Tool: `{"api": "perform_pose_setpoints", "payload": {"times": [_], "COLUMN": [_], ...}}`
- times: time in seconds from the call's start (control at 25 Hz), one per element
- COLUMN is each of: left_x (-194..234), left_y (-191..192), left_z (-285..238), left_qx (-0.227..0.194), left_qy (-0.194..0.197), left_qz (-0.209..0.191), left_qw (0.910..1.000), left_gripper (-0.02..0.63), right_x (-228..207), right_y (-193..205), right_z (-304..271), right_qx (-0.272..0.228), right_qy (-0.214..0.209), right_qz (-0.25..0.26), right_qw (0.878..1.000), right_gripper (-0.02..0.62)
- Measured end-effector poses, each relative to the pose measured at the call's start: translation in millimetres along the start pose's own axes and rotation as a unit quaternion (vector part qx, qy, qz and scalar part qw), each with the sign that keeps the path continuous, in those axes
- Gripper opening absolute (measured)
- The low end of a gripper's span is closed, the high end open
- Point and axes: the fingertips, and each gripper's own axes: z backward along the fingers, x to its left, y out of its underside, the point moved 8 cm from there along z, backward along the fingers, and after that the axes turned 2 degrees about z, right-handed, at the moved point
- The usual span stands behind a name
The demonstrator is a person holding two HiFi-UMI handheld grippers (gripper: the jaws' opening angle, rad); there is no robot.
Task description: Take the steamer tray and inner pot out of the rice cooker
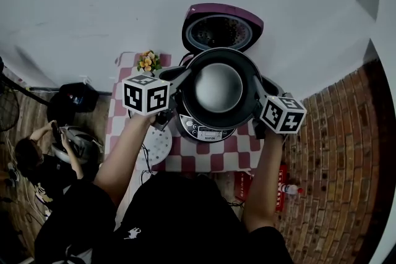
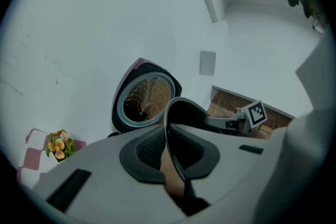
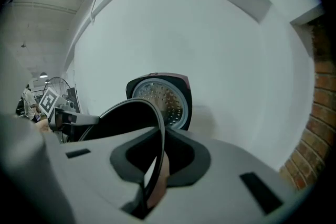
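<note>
Only print I see is the front panel label on the cooker [image 1: 204, 128], too small to read for sure. Marker cubes show b/w squares, no text. Left claw [image 1: 184, 76] & right claw [image 1: 256, 89] are both narrow, each pinched on an opposite rim edge of the inner pot [image 1: 218, 88]. Pot is held over the cooker body, w/ the lid [image 1: 221, 26] open behind. Steamer tray [image 1: 158, 145] lies on the checkered table [image 1: 204, 161] left of the cooker, partly hidden by my forearm. Pot underside is out of sight.
</note>
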Motion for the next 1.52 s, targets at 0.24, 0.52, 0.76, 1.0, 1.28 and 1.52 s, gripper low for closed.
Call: {"api": "perform_pose_setpoints", "payload": {"times": [0.24, 0.52, 0.76, 1.0, 1.28, 1.52], "left_x": [-34.0, -77.3, -110.3, -143.5, -175.7, -195.1], "left_y": [-2.9, 4.8, 6.4, 16.8, 40.9, 68.1], "left_z": [-12.6, -39.1, -55.4, -75.3, -98.2, -114.2], "left_qx": [-0.008, -0.015, -0.018, -0.019, -0.012, 0.003], "left_qy": [-0.006, -0.016, -0.018, -0.021, -0.027, -0.041], "left_qz": [-0.016, -0.027, -0.039, -0.047, -0.046, -0.043], "left_qw": [0.9998, 0.9994, 0.9989, 0.9985, 0.9985, 0.9982], "left_gripper": [0.032, 0.032, 0.032, 0.032, 0.032, 0.032], "right_x": [-26.3, -67.2, -95.2, -125.9, -159.5, -183.3], "right_y": [0.2, 6.1, 9.0, 17.5, 38.5, 66.1], "right_z": [21.7, 52.4, 75.4, 99.9, 123.2, 135.1], "right_qx": [-0.024, -0.046, -0.06, -0.069, -0.065, -0.051], "right_qy": [-0.009, -0.018, -0.024, -0.025, -0.029, -0.035], "right_qz": [-0.014, -0.027, -0.033, -0.036, -0.044, -0.059], "right_qw": [1.0, 0.998, 0.997, 0.997, 0.997, 0.996], "right_gripper": [0.031, 0.034, 0.034, 0.034, 0.034, 0.034]}}
